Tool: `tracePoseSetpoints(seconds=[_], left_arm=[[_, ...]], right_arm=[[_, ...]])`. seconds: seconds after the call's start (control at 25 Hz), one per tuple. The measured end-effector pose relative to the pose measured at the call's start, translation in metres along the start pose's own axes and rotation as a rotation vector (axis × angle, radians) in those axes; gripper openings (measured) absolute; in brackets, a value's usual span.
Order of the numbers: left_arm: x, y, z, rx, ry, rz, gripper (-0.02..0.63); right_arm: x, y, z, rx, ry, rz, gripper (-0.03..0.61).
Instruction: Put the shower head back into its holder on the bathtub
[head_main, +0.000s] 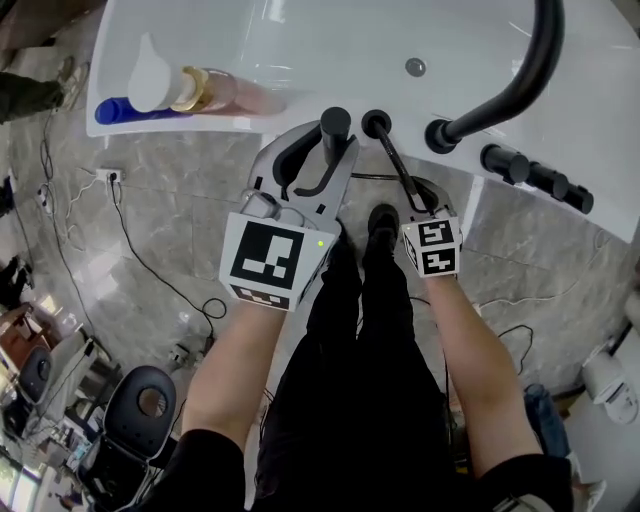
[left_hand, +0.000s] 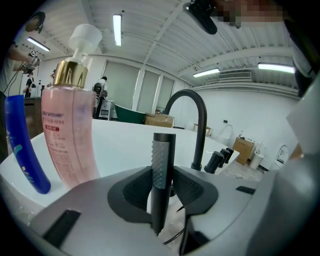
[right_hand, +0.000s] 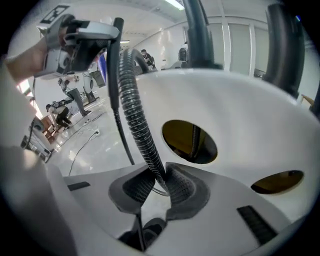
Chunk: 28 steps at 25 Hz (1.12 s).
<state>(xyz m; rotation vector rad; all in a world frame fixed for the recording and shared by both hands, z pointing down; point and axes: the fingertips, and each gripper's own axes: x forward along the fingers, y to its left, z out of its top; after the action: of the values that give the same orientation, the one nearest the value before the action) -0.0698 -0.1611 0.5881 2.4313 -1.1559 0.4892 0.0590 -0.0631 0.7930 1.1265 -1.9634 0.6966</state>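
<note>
- Head view — the left gripper (head_main: 322, 160), at centre frame, is clamped on the black shower head (head_main: 335, 125). The head stands at the near edge of the white bathtub (head_main: 300, 40), outside the holder (head_main: 376, 124), which is just to its right.
- The right gripper (head_main: 410, 200) pinches the black hose (head_main: 390, 155) that runs down from the holder. No print is readable here; the cubes carry only square markers.
- A pink bottle (head_main: 225, 92) and a blue tube (head_main: 118, 110) stand on the rim at upper left. The black faucet (head_main: 530, 70) and its knobs (head_main: 505, 163) are at upper right.
- Left gripper view — both pads press on the knurled shower head (left_hand: 162, 170), upright at centre. The pink bottle (left_hand: 67, 135), at left, bears red print reading in part "SAFEGUARD"; the smaller lines are illegible. The blue tube (left_hand: 22, 145) leans at the left edge. Open white tub lies between the bottle and the faucet (left_hand: 195, 120).
- Right gripper view — the pads are closed on the ribbed hose (right_hand: 150, 155), which arches to upper left. There the left gripper (right_hand: 102, 35) holds the shower head (right_hand: 117, 65). Two dark oval openings (right_hand: 190, 141) lie right of the hose, apart from the pads.
</note>
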Motion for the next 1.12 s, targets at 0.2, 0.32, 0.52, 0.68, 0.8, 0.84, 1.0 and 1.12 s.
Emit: tracePoseSetpoints(seconds=[0.2,0.32,0.52,0.68,0.8,0.84,1.0,1.12], left_arm=[[-0.007,-0.002,0.026,-0.007,-0.019,-0.003,0.138],[-0.009,-0.004,0.039,0.006,-0.023,-0.011,0.137],[-0.016,-0.001,0.046,0.023,-0.013,-0.005,0.138],[-0.02,0.0,0.05,0.03,-0.012,0.001,0.138],[-0.022,0.002,0.054,0.027,-0.014,0.0,0.138],[-0.023,0.001,0.056,0.027,-0.015,-0.002,0.138],[-0.032,-0.007,0.068,0.041,-0.027,-0.021,0.138],[-0.038,-0.01,0.08,0.053,-0.041,-0.029,0.138]], right_arm=[[-0.057,0.001,0.018,0.002,0.011,0.038,0.072],[-0.077,-0.002,0.038,0.007,-0.003,0.043,0.072],[-0.091,0.004,0.079,-0.021,-0.025,0.066,0.072],[-0.09,0.015,0.102,-0.063,-0.002,0.089,0.072],[-0.081,0.024,0.118,-0.073,0.016,0.111,0.074],[-0.079,0.027,0.123,-0.073,0.023,0.117,0.074],[-0.07,0.037,0.137,-0.048,0.052,0.138,0.074],[-0.062,0.038,0.148,-0.043,0.08,0.112,0.074]])
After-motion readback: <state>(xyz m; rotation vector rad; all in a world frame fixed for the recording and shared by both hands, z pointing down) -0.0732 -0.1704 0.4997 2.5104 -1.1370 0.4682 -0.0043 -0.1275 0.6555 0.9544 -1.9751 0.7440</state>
